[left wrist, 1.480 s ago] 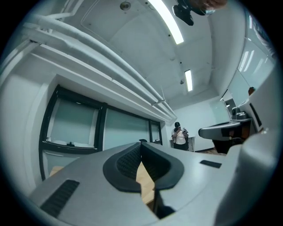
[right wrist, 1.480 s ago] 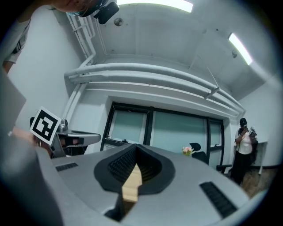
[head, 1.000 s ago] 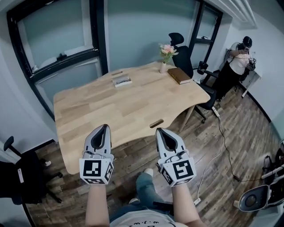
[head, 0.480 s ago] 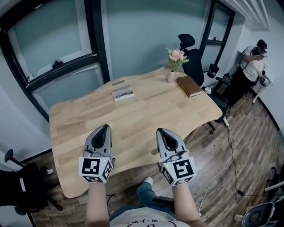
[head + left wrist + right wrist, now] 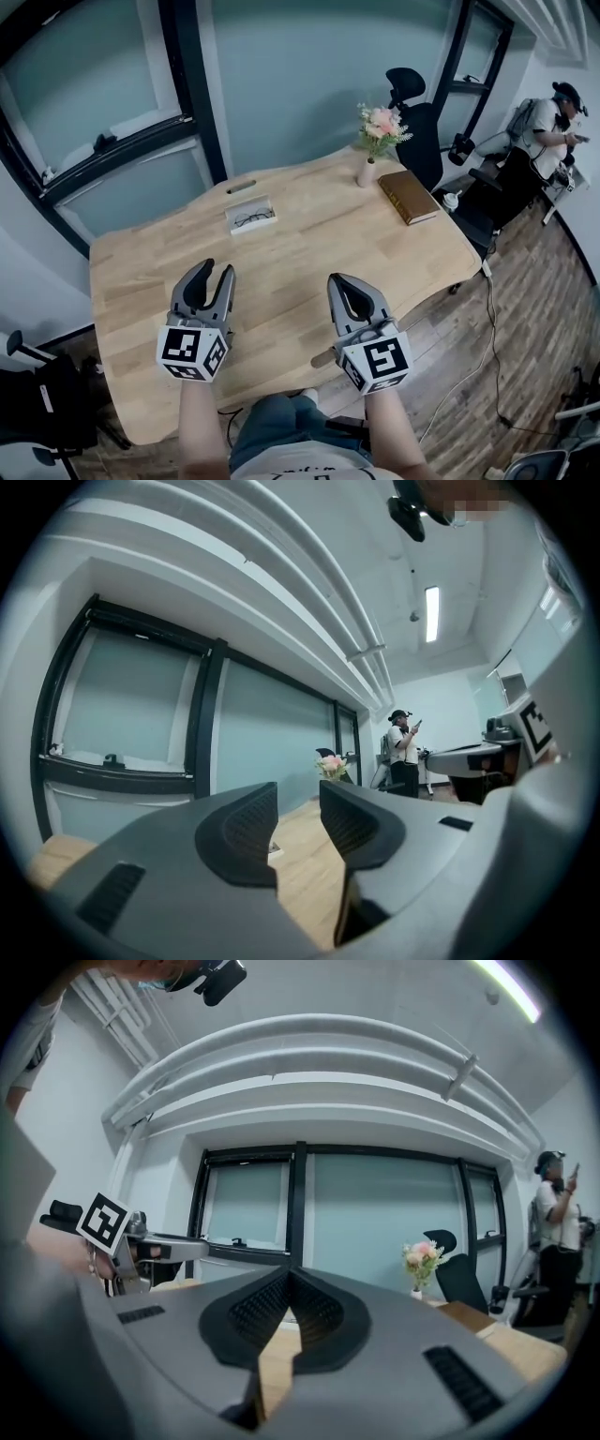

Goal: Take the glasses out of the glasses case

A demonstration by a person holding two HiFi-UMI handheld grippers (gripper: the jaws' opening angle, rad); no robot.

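Note:
An open white glasses case (image 5: 250, 217) with dark glasses in it lies on the far left part of the wooden table (image 5: 309, 244). Both grippers hover level over the table's near part, well short of the case. My left gripper (image 5: 217, 270) is open; its jaws have just been opening and nothing is between them. In the left gripper view the left gripper (image 5: 298, 803) shows a clear gap between its pads, with bare tabletop beyond. My right gripper (image 5: 336, 279) is shut and empty. In the right gripper view the right gripper (image 5: 289, 1281) has its pads together.
A vase of pink flowers (image 5: 375, 141) and a brown book (image 5: 409, 197) sit at the table's far right. A black office chair (image 5: 417, 103) stands behind them. A person (image 5: 553, 122) stands at the far right. Dark-framed windows (image 5: 112, 141) line the wall.
Both grippers have moved forward from beyond the table's near edge to over its top, and the table and case look nearer. The left jaws have opened; the right stay shut.

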